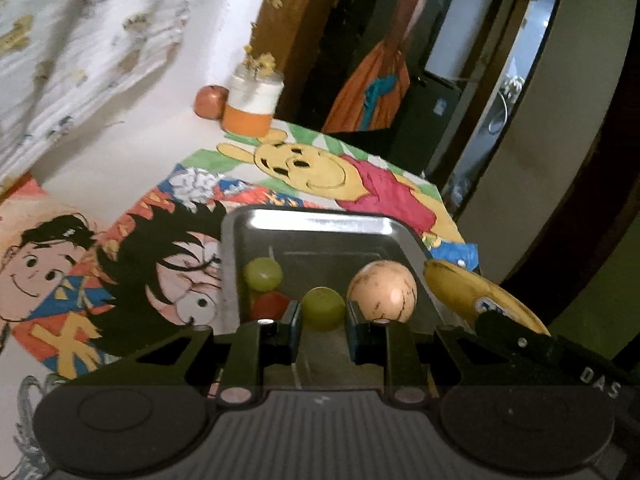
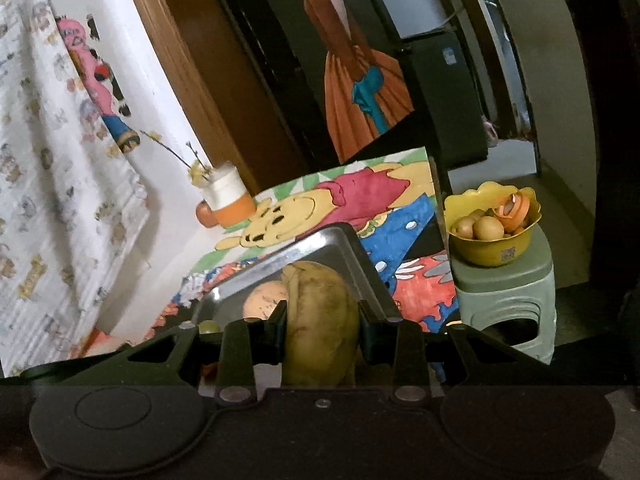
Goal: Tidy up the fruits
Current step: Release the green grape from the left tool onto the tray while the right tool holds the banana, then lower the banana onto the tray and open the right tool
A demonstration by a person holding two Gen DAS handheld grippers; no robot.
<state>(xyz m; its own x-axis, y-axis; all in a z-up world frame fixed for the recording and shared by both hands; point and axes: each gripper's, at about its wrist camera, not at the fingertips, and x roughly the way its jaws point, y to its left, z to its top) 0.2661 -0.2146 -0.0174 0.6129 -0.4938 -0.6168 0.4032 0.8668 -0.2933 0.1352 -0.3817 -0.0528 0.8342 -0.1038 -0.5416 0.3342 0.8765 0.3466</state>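
Observation:
My left gripper (image 1: 323,314) is shut on a small green round fruit (image 1: 323,307) just above a metal tray (image 1: 312,220). In the tray lie another green fruit (image 1: 263,274), a red piece (image 1: 270,306) and a tan round fruit (image 1: 382,290). My right gripper (image 2: 322,322) is shut on a yellow banana (image 2: 320,312) over the tray's near right part (image 2: 344,240). In the left wrist view that banana (image 1: 460,286) hangs at the tray's right edge. The tan fruit (image 2: 264,300) shows behind the banana.
The tray rests on cartoon-painted sheets (image 1: 120,264) covering the table. An orange-and-white cup (image 1: 252,108) with dried flowers and a reddish fruit (image 1: 209,102) stand at the back. A yellow bowl (image 2: 492,250) of fruit sits on a green stool (image 2: 506,296) to the right.

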